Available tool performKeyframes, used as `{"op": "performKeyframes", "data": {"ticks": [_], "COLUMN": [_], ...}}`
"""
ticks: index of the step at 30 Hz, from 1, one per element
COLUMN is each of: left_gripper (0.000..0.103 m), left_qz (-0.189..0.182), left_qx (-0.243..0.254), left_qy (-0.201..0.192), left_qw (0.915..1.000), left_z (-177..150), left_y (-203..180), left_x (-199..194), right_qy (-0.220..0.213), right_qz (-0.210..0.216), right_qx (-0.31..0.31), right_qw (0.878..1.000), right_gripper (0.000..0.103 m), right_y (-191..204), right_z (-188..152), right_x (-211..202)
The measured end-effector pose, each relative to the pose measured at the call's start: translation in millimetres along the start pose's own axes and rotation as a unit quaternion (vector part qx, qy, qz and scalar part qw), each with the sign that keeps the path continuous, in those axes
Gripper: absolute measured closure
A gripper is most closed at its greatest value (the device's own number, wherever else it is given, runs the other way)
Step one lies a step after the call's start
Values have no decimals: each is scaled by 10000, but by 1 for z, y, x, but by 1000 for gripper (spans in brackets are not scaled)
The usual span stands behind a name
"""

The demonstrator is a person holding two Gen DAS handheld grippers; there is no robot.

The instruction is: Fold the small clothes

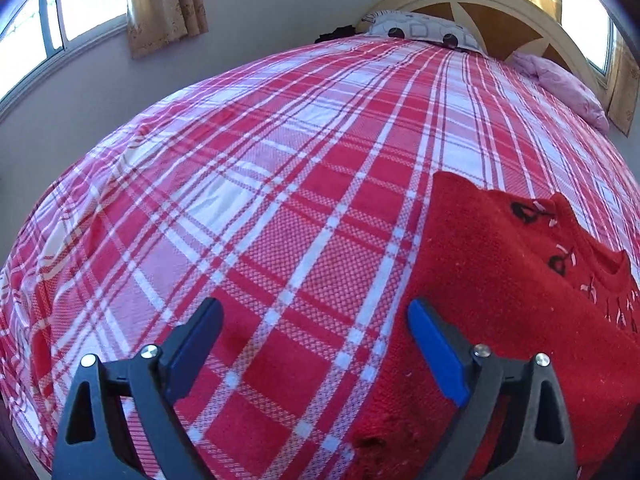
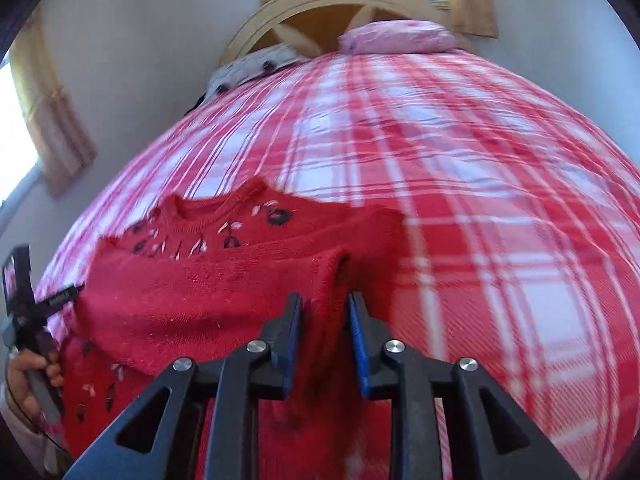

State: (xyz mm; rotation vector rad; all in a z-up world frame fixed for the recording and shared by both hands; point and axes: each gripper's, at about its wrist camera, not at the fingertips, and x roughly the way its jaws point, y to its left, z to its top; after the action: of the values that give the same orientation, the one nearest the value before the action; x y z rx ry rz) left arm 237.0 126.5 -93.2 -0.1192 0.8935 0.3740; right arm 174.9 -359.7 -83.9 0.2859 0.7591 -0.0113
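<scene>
While right gripper jaws pinch its fold, red sweater collar toward headboard, left gripper jaws open.

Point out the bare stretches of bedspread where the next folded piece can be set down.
Bare plaid bedspread runs from the red sweater's left edge to the window-side edge, and up to the pillows at the headboard. In the right wrist view it is also bare right of the sweater. The near edge is crowded: sweater and both grippers.

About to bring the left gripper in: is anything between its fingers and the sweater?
Nothing visible. The left gripper is open over bare bedspread, and the sweater lies just beside its right finger, with no object between.
</scene>
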Motion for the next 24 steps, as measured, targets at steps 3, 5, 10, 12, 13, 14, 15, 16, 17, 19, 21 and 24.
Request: {"op": "performKeyframes", "data": {"ticks": [3,5,10,12,13,14,15,16,17,19,21,24], "left_gripper": [8,8,8,7,7,7,7,7,7,7,7,7], "left_qz": [169,-69,-1125,-1565,-1680,-1761,-1778,-1792,-1808,-1809,-1834,-2093], "left_qx": [217,399,1180,1418,1491,1597,1662,1744,1796,1843,1761,1693], "left_qy": [-359,-534,-749,-706,-714,-769,-780,-737,-671,-534,-351,-81], "left_qw": [9990,9977,9838,9749,9718,9683,9668,9654,9647,9646,9665,9631], "left_z": [-6,-15,-47,-61,-66,-74,-79,-85,-89,-96,-106,-122], "left_y": [6,10,26,39,45,54,59,66,70,81,93,106], "left_x": [-23,-39,-75,-85,-89,-94,-96,-96,-96,-94,-94,-95], "right_qy": [-427,-641,-607,-519,-421,-356,-290,-219,-136,21,189,481], "right_qz": [-97,-38,245,465,561,585,592,596,599,658,820,924], "right_qx": [203,312,381,317,242,175,92,20,-12,59,234,389], "right_qw": [9988,9975,9971,9971,9972,9975,9978,9980,9981,9978,9962,9938], "right_gripper": [79,79,79,73,68,57,52,52,52,52,52,52], "right_y": [-10,-16,-15,-11,-8,-7,-5,-4,-4,-5,-8,-10], "right_z": [-12,-26,-63,-79,-87,-95,-102,-111,-120,-135,-152,-175], "right_x": [-43,-71,-113,-124,-129,-133,-137,-140,-143,-148,-152,-155]}}
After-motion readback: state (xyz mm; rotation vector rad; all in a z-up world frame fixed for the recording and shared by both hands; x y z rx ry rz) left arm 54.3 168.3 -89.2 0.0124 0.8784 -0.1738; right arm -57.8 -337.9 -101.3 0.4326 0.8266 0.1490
